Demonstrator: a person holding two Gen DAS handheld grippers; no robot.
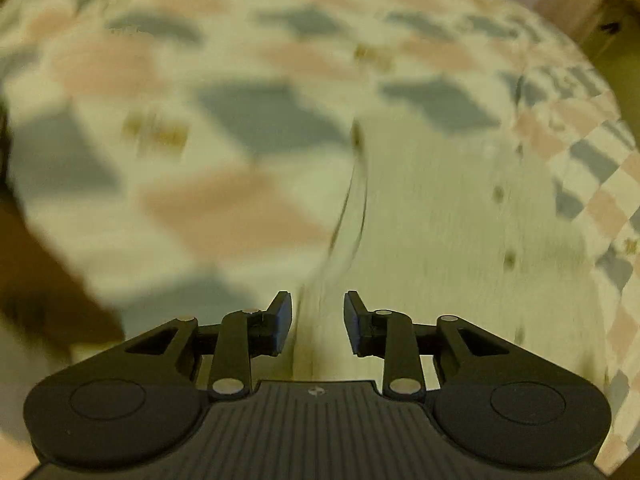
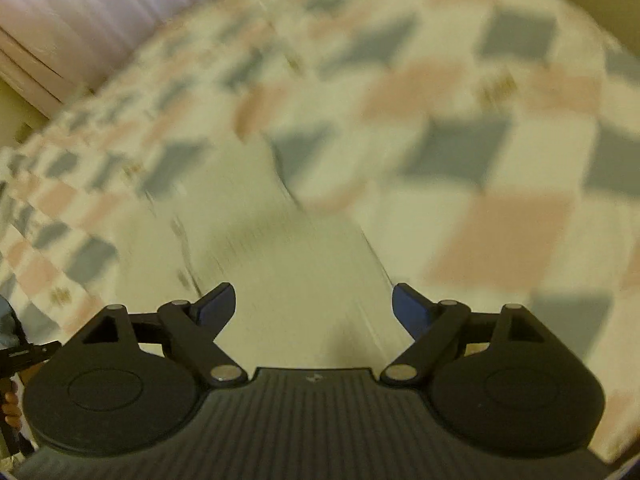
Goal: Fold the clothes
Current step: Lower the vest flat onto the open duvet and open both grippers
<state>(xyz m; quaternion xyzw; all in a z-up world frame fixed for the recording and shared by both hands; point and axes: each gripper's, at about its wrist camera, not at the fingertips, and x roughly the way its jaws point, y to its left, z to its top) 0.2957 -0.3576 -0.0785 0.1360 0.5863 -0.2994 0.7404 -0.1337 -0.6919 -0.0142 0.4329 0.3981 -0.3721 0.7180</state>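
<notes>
Nearest in the left wrist view, the black two-finger left gripper (image 1: 317,322) has its jaws parted by a narrow gap with nothing between them; its blue-padded fingertips (image 1: 282,320) hang over a pale cream garment with small dark specks (image 1: 440,240). That garment lies flat just ahead of the fingers and spreads toward the right of the view, with a thin dark curved line, too blurred to identify, along its left edge. In the right wrist view, the black right gripper (image 2: 314,306) has its jaws spread wide and holds nothing, and the same cream cloth (image 2: 288,264) fills the space between and ahead of its fingers. Beneath and beyond the garment in both views lies a checked bedspread of pink, grey and cream squares (image 1: 224,200) (image 2: 500,232), heavily smeared by motion blur. Farthest off in the right wrist view, a pale pleated curtain (image 2: 80,8) hangs at the upper left, behind the bed.
</notes>
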